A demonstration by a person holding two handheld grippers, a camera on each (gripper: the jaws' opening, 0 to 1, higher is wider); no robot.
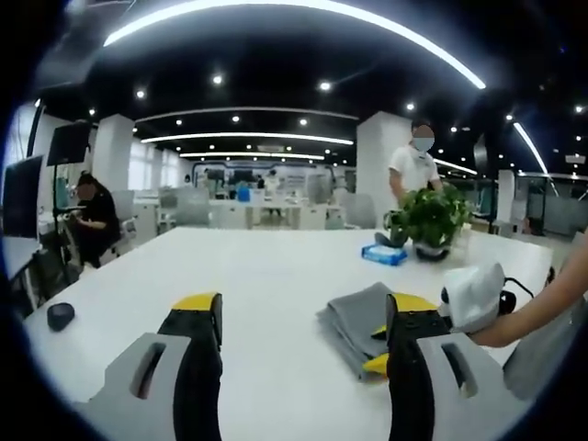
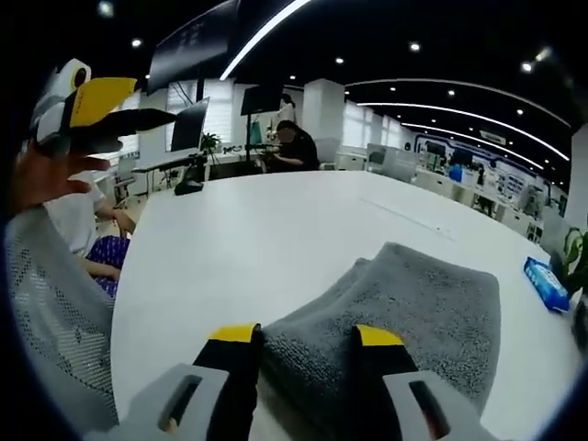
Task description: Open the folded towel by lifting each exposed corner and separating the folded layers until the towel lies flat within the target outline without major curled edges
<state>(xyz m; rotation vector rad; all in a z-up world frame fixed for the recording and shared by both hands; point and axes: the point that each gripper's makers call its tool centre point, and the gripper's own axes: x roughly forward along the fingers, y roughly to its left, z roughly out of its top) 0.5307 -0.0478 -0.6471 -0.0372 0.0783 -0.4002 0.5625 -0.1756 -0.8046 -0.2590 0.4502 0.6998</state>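
— Ceiling lights are glowing over a wide open-plan office, and a long white bench [image 1: 276, 276] is stretching away under both cameras. What is sitting nearest?

— Nearest in the right gripper view, the right hand-held gripper [image 2: 303, 335] is hanging with its jaws apart at a moderate gap, yellow tips forward, straddling the near edge of the folded grey towel [image 2: 413, 308]. I cannot tell whether the pads are touching the cloth; nothing is being pinched. In the left gripper view the left hand-held gripper [image 1: 303, 317] is standing wide open and holding nothing, over bare bench, with the towel [image 1: 354, 326] lying just beside its right jaw.

— Is the towel lying flat?

— It is lying folded in layers on the bench, towards the person's right.

— Any containers?

— Farther along, a dark pot is holding a leafy green plant [image 1: 430, 220], and a flat blue packet [image 1: 384, 254] is resting just beside it. Its printing is too small for reading. A small dark object [image 1: 61, 316] is lying near the bench's left edge.

— And beyond that?

— One person in a white shirt [image 1: 413, 170] is standing behind the plant, and another in dark clothes [image 1: 92, 220] is sitting at a desk by monitors. Rows of desks are filling the far background.
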